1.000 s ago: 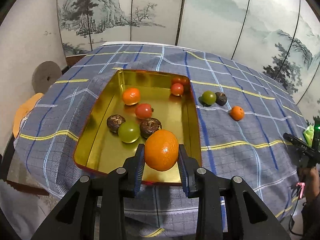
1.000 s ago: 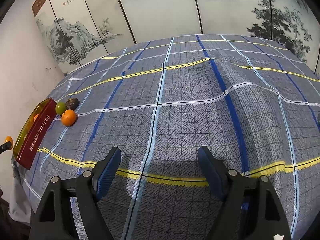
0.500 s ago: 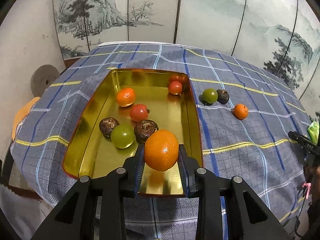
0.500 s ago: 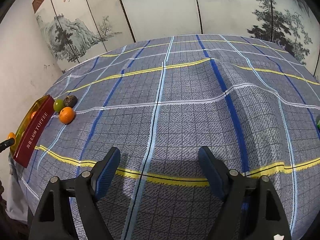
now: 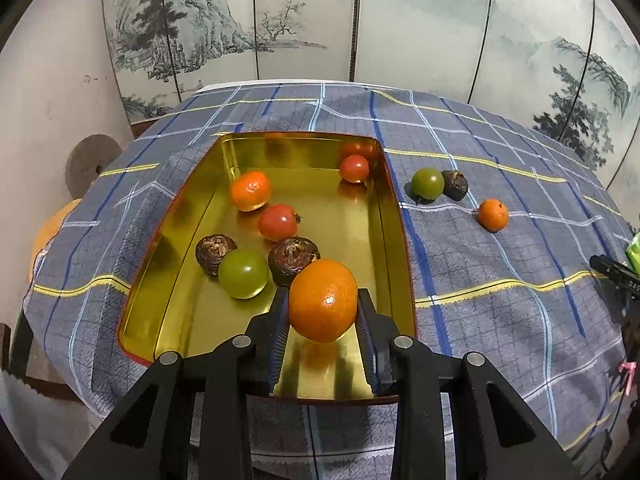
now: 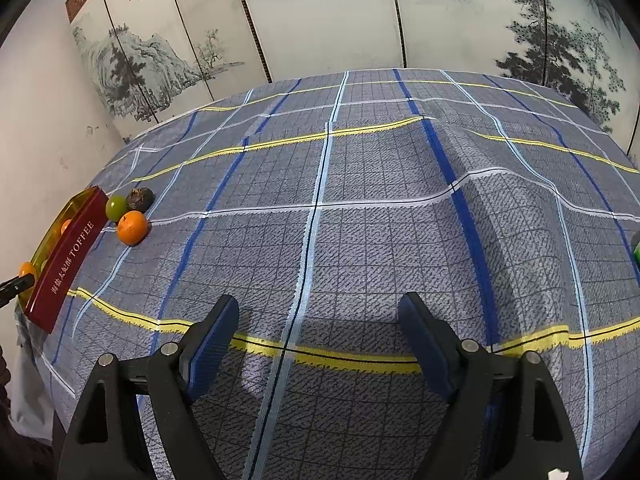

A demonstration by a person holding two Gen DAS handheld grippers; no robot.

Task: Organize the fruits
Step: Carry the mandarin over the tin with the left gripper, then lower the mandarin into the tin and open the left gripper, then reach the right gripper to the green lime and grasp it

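Your left gripper (image 5: 323,309) is clamped on the big orange (image 5: 323,306), held above the near end of the gold tin (image 5: 394,216). Your right gripper (image 6: 318,334) hangs apart over bare tabletop (image 6: 360,200). Let go too high and the orange could bounce into the water chestnut (image 5: 293,255) and green fruit (image 5: 243,274) or roll.

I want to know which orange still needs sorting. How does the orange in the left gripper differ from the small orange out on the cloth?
The held orange is clamped between the fingers of the left gripper, above the near end of the gold tin; the small orange lies loose on the plaid cloth, outside the tin, untouched. The held one looks much larger, though it is nearer the camera. Both are round, orange citrus.
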